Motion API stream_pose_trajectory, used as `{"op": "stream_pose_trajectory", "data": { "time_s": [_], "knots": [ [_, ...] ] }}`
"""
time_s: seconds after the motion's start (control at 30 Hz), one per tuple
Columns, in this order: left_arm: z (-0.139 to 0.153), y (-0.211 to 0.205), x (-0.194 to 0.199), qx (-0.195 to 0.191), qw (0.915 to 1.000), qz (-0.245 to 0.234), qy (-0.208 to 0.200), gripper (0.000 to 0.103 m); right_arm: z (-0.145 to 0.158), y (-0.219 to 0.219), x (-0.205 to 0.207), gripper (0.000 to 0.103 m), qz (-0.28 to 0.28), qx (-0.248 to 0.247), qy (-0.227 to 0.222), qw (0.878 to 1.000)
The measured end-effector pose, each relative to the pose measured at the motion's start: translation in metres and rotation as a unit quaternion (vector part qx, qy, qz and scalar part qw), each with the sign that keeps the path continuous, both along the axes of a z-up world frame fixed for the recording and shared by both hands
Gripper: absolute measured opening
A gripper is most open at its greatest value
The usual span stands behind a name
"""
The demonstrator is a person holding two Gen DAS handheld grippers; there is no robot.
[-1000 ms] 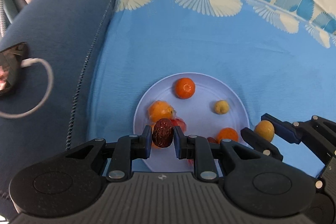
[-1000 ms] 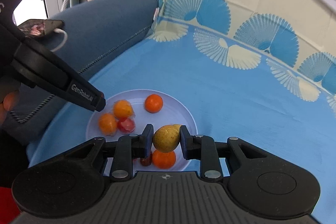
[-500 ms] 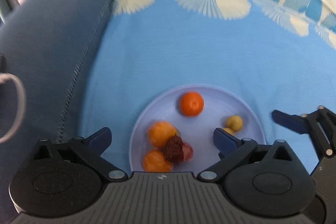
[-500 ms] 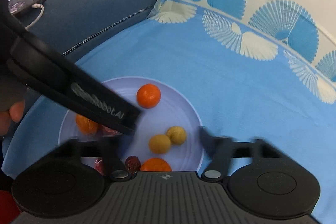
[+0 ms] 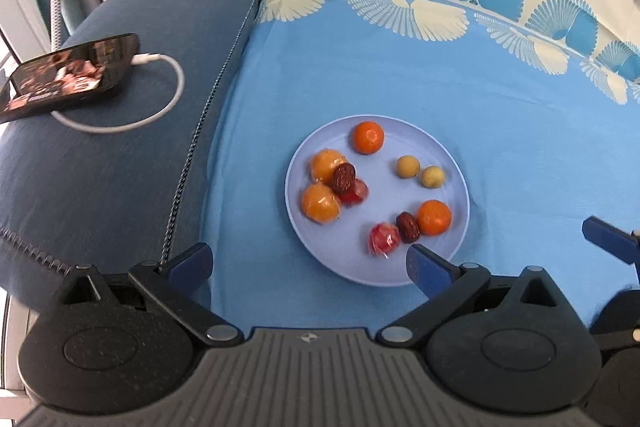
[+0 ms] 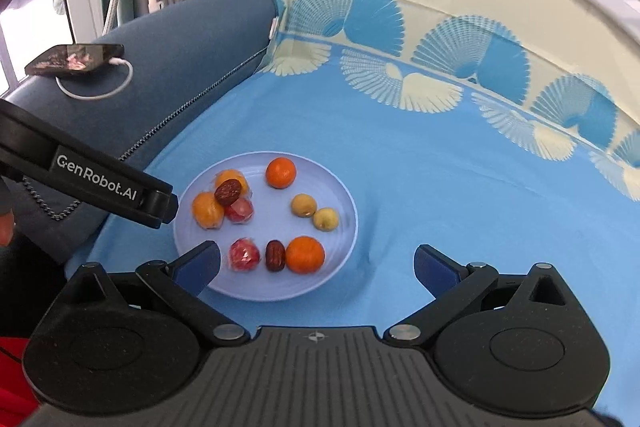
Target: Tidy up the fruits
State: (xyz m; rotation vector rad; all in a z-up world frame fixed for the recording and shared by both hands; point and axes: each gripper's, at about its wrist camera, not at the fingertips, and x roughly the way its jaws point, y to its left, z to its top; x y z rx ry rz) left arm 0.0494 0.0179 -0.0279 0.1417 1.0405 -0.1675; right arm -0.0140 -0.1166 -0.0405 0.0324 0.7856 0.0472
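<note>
A pale blue plate (image 5: 456, 259) (image 6: 344, 195) on the blue cloth holds several fruits: oranges (image 5: 368, 137) (image 6: 281, 172), two small yellow fruits (image 5: 407, 166) (image 6: 303, 205), two dark red dates (image 5: 343, 178) (image 6: 227, 191) and red wrapped fruits (image 5: 384, 238) (image 6: 244, 254). One date rests on top of the left orange pile. My left gripper (image 5: 308, 265) is open and empty, raised above the plate's near edge. My right gripper (image 6: 316, 263) is open and empty, raised above the plate's near right side.
A blue sofa arm (image 5: 120, 155) lies to the left, with a phone (image 5: 68, 75) and its white cable (image 5: 160, 95) on it. A fan-patterned cloth (image 5: 440, 7) rises behind the plate. The left gripper's finger (image 6: 100, 183) crosses the right wrist view.
Both grippers opened: the left let go of a date and the right a yellow fruit onto the plate. Both then pulled up and back from the plate.
</note>
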Motion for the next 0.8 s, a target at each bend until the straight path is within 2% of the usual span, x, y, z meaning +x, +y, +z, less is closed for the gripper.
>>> {"op": "stream_pose_trajectory", "data": {
  "time_s": [0.17, 0.4, 0.8],
  "knots": [
    [0.013, 0.0, -0.022, 0.007, 0.9996, -0.005, -0.026, 0.103, 0.009, 0.007, -0.021, 0.102, 0.0, -0.002, -0.01, 1.0],
    [0.021, 0.0, -0.039, 0.006, 0.9992, -0.005, -0.039, 0.103, 0.022, 0.008, -0.037, 0.102, 0.0, -0.009, -0.031, 0.999],
    [0.024, 0.0, -0.043, 0.011, 0.9989, -0.006, -0.044, 0.103, 0.028, 0.007, -0.042, 0.102, -0.001, -0.013, -0.037, 0.999]
  ]
}}
